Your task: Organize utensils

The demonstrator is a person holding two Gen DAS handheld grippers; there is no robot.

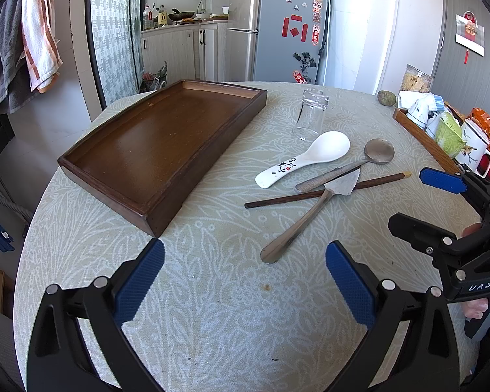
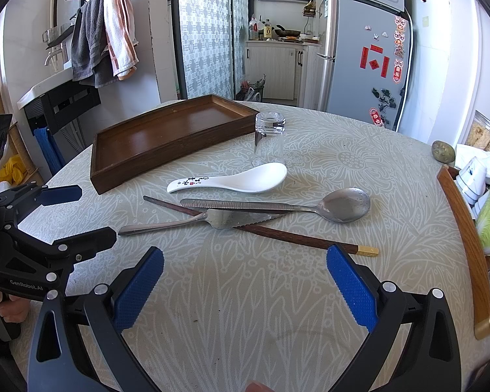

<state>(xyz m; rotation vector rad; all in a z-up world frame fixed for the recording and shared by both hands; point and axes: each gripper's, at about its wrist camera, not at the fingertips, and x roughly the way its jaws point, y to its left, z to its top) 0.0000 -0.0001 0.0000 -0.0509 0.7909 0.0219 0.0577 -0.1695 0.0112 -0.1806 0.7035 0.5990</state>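
An empty brown wooden tray (image 1: 107, 150) (image 2: 121, 170) lies on the round table. Right of it lie a white ceramic spoon (image 1: 310, 156) (image 2: 232, 179), a metal spoon (image 1: 375, 153) (image 2: 339, 207), a serrated metal server (image 1: 297, 228) (image 2: 212, 220) and a dark wooden chopstick (image 1: 284, 197) (image 2: 294, 236), crossed in a pile. An upside-down clear glass (image 1: 310, 114) (image 2: 269, 137) stands by the tray. My left gripper (image 1: 245, 281) is open and empty, near the table's front. My right gripper (image 2: 245, 281) is open and empty, just short of the chopstick; it also shows in the left wrist view (image 1: 418, 196).
A second wooden tray (image 1: 421, 134) (image 2: 467, 238) with cups, a teapot and snack packs sits at the table's right edge. A jar (image 1: 418, 78) and a green fruit (image 2: 442, 152) stand beyond it. A fridge and kitchen counter stand behind.
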